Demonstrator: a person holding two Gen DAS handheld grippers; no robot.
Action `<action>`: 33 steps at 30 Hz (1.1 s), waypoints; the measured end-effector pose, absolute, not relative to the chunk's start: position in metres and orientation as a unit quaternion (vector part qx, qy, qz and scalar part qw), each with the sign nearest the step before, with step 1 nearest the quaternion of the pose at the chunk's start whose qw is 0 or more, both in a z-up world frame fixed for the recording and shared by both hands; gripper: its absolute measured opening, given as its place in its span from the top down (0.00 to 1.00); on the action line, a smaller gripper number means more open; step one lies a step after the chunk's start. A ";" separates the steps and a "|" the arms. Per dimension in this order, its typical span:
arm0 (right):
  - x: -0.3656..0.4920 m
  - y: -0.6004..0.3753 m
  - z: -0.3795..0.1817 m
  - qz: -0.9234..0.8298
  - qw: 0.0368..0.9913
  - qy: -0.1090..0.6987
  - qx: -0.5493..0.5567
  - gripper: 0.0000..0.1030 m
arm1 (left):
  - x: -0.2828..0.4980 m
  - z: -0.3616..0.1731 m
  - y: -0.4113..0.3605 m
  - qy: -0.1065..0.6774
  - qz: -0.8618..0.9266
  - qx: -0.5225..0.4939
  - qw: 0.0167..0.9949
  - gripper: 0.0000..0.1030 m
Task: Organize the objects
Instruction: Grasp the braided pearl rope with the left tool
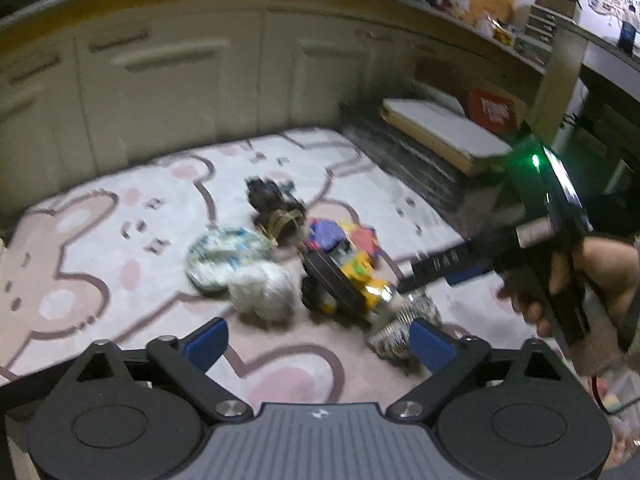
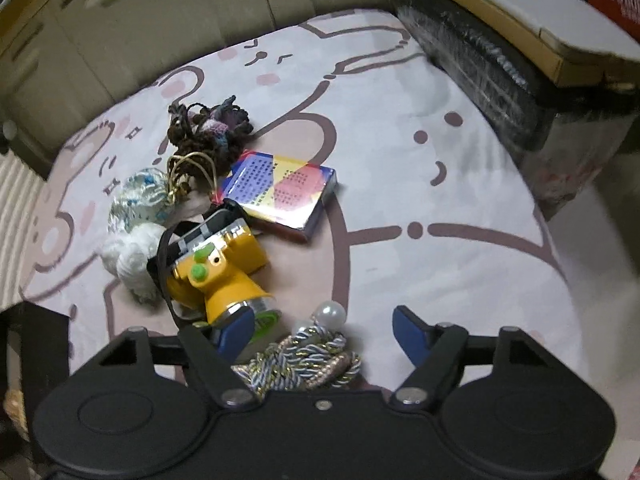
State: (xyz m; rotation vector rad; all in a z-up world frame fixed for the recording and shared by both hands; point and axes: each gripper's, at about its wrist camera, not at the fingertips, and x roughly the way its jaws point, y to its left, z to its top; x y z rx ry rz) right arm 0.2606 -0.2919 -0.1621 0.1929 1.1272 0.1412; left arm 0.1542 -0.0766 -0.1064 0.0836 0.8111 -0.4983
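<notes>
Bunny-print rug (image 2: pixel 400 128) before cabinets, clutter near its middle: right claw (image 2: pixel 324 330) spread, unpinched, over braided cord bundle (image 2: pixel 304 356) beside yellow headlamp (image 2: pixel 218 268); left claw (image 1: pixel 316 342) spread, empty; pickup step, closing needed next.

Twisted cord (image 2: pixel 304 356) partly hidden behind right claw (image 2: pixel 324 330).

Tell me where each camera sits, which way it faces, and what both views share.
Left wrist: on the left tongs, angled down at the rug; shows its own open blue pads, plus the right tongs and hand.
Right wrist: on the right tongs, looking steeply down over a braided cord; only its own pads show.
Shared: yellow headlamp, box, yarn.
</notes>
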 end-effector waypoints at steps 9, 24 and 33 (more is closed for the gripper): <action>0.259 -0.284 -0.174 0.123 0.817 0.559 0.072 0.43 | 0.152 -0.126 -0.087 0.421 -0.279 0.063 0.861 0.13; 0.234 -0.200 -0.178 0.255 0.763 0.594 0.005 0.48 | 0.144 -0.157 -0.095 0.465 -0.326 0.097 0.817 0.13; 0.235 -0.199 -0.143 0.282 0.777 0.562 0.028 0.48 | 0.153 -0.178 -0.091 0.489 -0.304 0.082 0.814 0.23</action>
